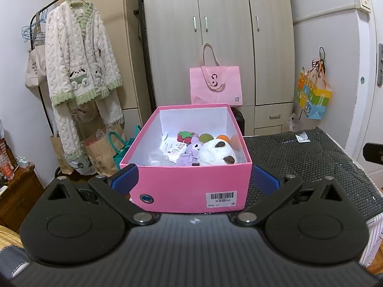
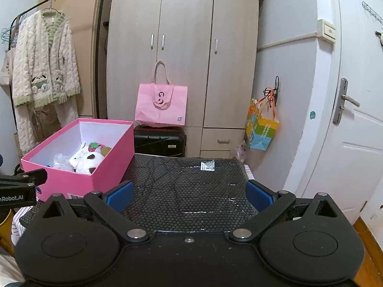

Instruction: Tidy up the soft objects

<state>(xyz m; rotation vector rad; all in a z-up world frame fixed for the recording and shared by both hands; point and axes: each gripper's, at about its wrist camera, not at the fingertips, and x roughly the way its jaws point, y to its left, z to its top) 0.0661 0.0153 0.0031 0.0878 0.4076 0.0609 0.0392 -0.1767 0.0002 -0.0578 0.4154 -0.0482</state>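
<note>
A pink box [image 1: 189, 186] stands open on the black bubble-wrap surface [image 1: 299, 157]. Inside lie a white plush [image 1: 216, 154], a purple plush [image 1: 190, 151], a strawberry toy [image 1: 186, 136], green and orange balls and white packets. My left gripper [image 1: 195, 179] is open, its blue pads on either side of the box's near wall, holding nothing. In the right wrist view the box [image 2: 100, 172] sits to the left with the white plush [image 2: 89, 161] visible. My right gripper [image 2: 189, 193] is open and empty above the bubble wrap [image 2: 191, 186].
A pink tote [image 2: 161, 105] rests on a black suitcase [image 2: 160, 142] before the wardrobe [image 2: 184, 47]. A fluffy robe [image 1: 79, 71] hangs on a rack at left, paper bags [image 1: 103, 150] below. A colourful bag [image 2: 262, 129] hangs by the white door [image 2: 347, 119].
</note>
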